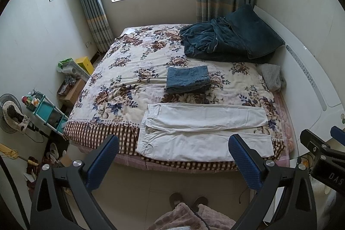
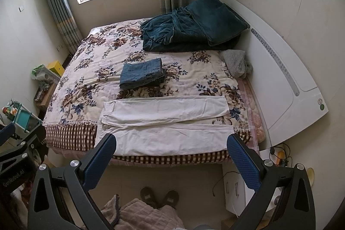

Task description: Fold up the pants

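Bedroom, flowered bed (image 1: 129,70) under a window, both tools held back above the floor.

White pants (image 1: 202,133) lie flat at lower centre; folded jeans (image 1: 187,79) behind them. Left hand-held gripper (image 1: 173,144) and right hand-held gripper (image 2: 171,143) gape wide, empty.

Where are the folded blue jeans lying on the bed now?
The folded blue denim jeans lie mid-bed on the floral quilt, beyond the flat white pants and before the dark teal blanket.
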Demonstrator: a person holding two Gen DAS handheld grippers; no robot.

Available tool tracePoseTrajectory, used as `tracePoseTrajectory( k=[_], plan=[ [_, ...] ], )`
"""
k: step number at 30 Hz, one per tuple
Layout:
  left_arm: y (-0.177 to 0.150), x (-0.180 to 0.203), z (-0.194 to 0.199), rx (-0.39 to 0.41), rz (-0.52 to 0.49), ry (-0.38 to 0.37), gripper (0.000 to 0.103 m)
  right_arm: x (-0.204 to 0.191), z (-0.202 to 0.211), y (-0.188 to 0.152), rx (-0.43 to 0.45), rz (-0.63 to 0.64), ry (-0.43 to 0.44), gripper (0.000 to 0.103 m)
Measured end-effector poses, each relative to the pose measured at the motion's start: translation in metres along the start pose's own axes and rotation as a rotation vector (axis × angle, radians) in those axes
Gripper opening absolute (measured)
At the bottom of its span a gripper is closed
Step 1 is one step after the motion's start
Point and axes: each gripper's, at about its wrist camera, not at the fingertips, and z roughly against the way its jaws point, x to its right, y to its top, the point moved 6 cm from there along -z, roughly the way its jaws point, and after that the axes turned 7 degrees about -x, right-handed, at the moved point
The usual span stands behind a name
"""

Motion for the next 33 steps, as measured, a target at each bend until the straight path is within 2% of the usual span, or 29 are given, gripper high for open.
tracePoseTrajectory(
  k=[11, 18, 23, 29, 30, 33],
  plan=[
    [-0.001, -0.003, -0.001, -0.002, 0.001, -0.004, 0.103, -0.003, 0.001, 0.002, 0.0, 0.001, 0.002, 0.103],
    [0.012, -0.001, -0.015, -0.01, 0.023, 0.012, 0.103, -0.002, -0.005, 0.01, -0.007, -0.011, 0.002, 0.103],
    [0.006, 0.008, -0.048, -0.054, 0.034, 0.039, 0.103, 0.01, -0.039, 0.013, -0.052, -0.028, -0.04, 0.103],
    [0.006, 0.023, -0.103, -0.106, 0.031, 0.07, 0.103, 0.033, -0.105, 0.021, -0.109, -0.026, -0.09, 0.103],
    [0.009, 0.027, -0.12, -0.13, 0.023, 0.081, 0.103, 0.043, -0.13, 0.026, -0.122, -0.032, -0.112, 0.103],
    [0.011, 0.037, -0.152, -0.165, 0.008, 0.086, 0.103, 0.051, -0.155, 0.032, -0.137, -0.044, -0.13, 0.103]
  ],
)
